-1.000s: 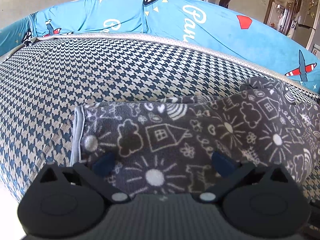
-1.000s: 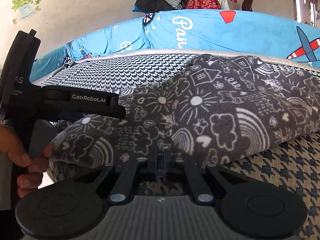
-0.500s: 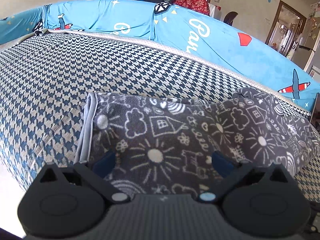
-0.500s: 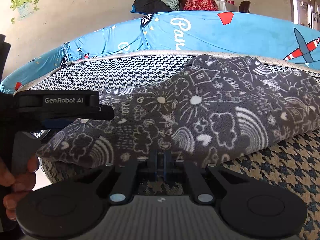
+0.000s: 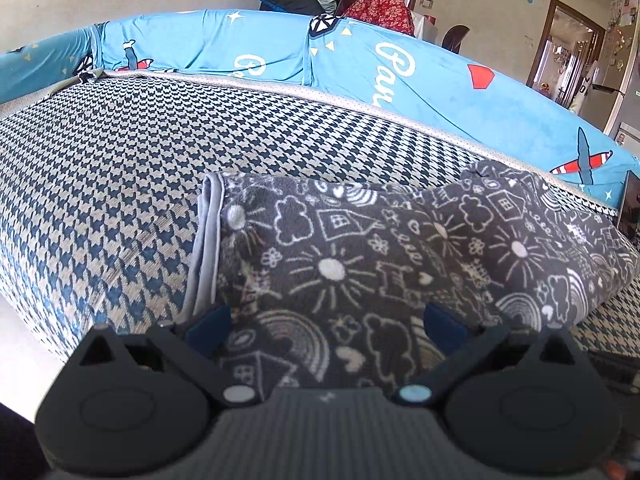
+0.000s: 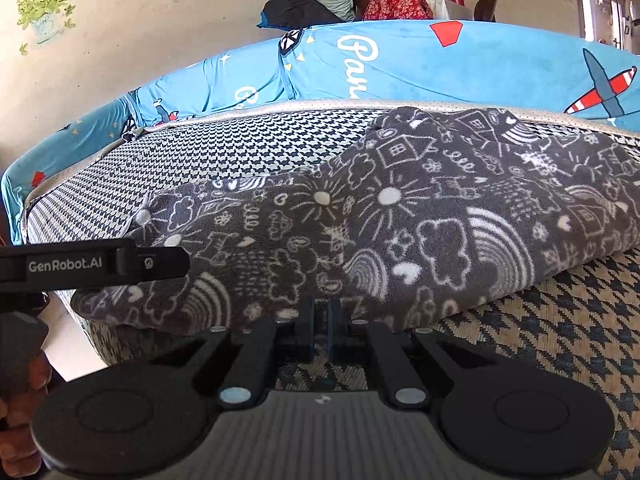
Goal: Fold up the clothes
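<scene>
Left tool (image 5: 326, 322), fingers spread wide and gripping nothing, has slid along the near edge of the dark grey fleece garment with white doodle print (image 5: 360, 264), so its pale hem now sits left of centre. Right tool (image 6: 319, 330) stays pressed together at the fleece's near edge; whether cloth is pinched there I cannot tell. That garment lies bunched on the houndstooth-covered bed (image 5: 120, 184), lower middle of both views, its far side hidden. Folding looks barely begun.
</scene>
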The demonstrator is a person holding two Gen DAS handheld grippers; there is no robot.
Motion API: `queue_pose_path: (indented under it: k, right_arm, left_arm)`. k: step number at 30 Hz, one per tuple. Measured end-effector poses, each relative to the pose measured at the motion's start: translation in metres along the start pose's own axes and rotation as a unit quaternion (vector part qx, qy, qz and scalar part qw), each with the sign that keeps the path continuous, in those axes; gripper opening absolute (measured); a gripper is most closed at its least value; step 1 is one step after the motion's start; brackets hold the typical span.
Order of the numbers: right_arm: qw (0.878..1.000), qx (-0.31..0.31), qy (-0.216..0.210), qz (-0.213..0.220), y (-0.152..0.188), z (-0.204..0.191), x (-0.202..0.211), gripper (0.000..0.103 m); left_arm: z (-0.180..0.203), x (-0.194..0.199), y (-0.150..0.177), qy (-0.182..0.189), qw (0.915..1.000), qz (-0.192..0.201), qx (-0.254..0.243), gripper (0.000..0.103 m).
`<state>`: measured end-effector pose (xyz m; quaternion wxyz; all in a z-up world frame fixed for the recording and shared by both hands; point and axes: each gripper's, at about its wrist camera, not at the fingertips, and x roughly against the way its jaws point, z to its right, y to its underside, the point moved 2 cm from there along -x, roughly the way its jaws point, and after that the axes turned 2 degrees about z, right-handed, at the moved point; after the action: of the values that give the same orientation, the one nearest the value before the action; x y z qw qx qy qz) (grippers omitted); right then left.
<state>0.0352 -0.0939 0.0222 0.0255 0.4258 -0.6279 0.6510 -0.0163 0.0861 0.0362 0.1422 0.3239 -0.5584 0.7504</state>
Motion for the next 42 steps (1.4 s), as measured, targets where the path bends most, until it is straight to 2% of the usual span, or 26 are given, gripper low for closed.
queue_pose_path:
  k: [16, 20, 24, 31, 35, 39, 42]
  right_arm:
    - [1.0, 0.025, -0.001, -0.015, 0.006, -0.002, 0.007, 0.004]
    - [0.998, 0.05, 0.005, -0.027, 0.013, -0.008, 0.01, 0.009]
    - [0.999, 0.046, 0.003, -0.026, 0.015, -0.008, 0.016, 0.009]
    - [0.998, 0.06, -0.025, 0.002, 0.011, -0.018, 0.028, 0.009]
    - [0.996, 0.08, -0.047, 0.003, 0.011, -0.031, 0.028, 0.01]
    - [0.992, 0.107, -0.07, 0.005, 0.011, -0.048, 0.028, 0.02]
    - [0.988, 0.129, -0.084, 0.007, 0.01, -0.06, 0.027, 0.02]
  left_arm:
    - [0.0, 0.013, 0.017, 0.001, 1.0, -0.004, -0.004, 0.103]
    - [-0.002, 0.019, 0.02, 0.006, 1.0, -0.002, -0.003, 0.103]
    - [-0.005, 0.028, 0.023, 0.015, 0.9999, 0.002, 0.001, 0.103]
    - [-0.024, 0.04, 0.02, 0.035, 0.9981, 0.01, 0.051, 0.103]
    - [-0.036, 0.042, 0.017, 0.015, 0.9969, 0.014, 0.076, 0.103]
    - [-0.056, 0.035, 0.01, 0.035, 0.9898, -0.012, 0.138, 0.103]
    - [-0.064, 0.027, 0.0, 0.041, 0.9875, -0.033, 0.149, 0.103]
